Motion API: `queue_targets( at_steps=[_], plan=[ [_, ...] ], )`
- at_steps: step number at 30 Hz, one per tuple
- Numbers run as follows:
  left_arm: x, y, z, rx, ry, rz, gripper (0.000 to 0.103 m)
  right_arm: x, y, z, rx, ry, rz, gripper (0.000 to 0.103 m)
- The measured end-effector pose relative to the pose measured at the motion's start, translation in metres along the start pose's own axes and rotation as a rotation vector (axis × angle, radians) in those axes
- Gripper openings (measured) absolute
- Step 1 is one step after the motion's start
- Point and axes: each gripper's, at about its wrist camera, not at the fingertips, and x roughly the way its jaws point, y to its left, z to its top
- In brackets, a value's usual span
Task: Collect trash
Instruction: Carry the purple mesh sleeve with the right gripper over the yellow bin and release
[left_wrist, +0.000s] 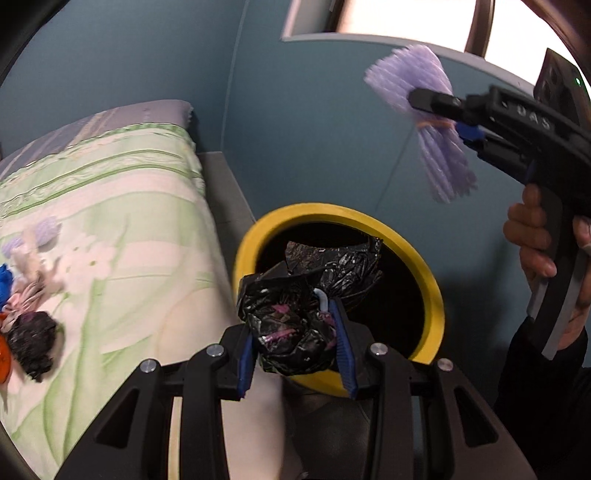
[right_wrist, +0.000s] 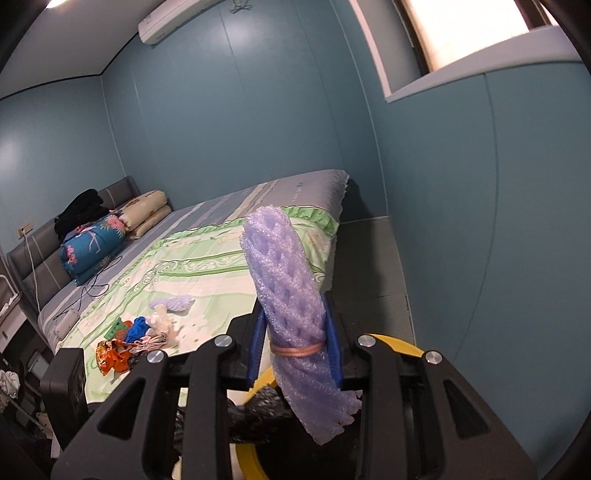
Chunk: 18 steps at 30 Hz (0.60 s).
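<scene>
Trash is held in both tools at once. In the left tool (left_wrist: 297, 345) a crumpled black plastic bag wad (left_wrist: 291, 321) is pinched between the blue pads, with pink scraps showing through its folds; it hangs over the near rim of the yellow-rimmed bin (left_wrist: 428, 280), at about 6 o'clock of the opening. The bin's dark mouth already holds a loose black liner (left_wrist: 343, 262). The wad is judged light, soft and springy — it will crush rather than slip, so a pinch across its bulk suffices.

In the right tool (right_wrist: 297, 345) a roll of purple foam netting (right_wrist: 288, 280) is clamped at its waist, just where a pink rubber band (right_wrist: 295, 349) cinches it (the stiffest part, and so the soundest place for a hold). It stands nearly upright, tilted toward 11 o'clock, and is judged very light and compressible; its flared ends would buckle if gripped.

More litter (right_wrist: 136, 336) is left on the bed (right_wrist: 207, 258) at 9 o'clock of the bin — orange, blue and pale scraps, plus another purple foam piece (right_wrist: 173, 304) just beyond them.
</scene>
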Motion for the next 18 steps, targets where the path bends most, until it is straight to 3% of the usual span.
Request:
queue_targets(
  at_steps=[9, 18],
  plan=[
    [0.032, -0.018, 0.001, 0.006, 0.054, -0.049, 0.034, 0.015, -0.016, -0.006, 0.058, 0.042, -0.018, 0.028],
    [0.037, -0.021, 0.002, -0.013, 0.074, -0.058, 0.035, 0.021, -0.022, -0.009, 0.082, 0.063, -0.030, 0.029]
  ],
)
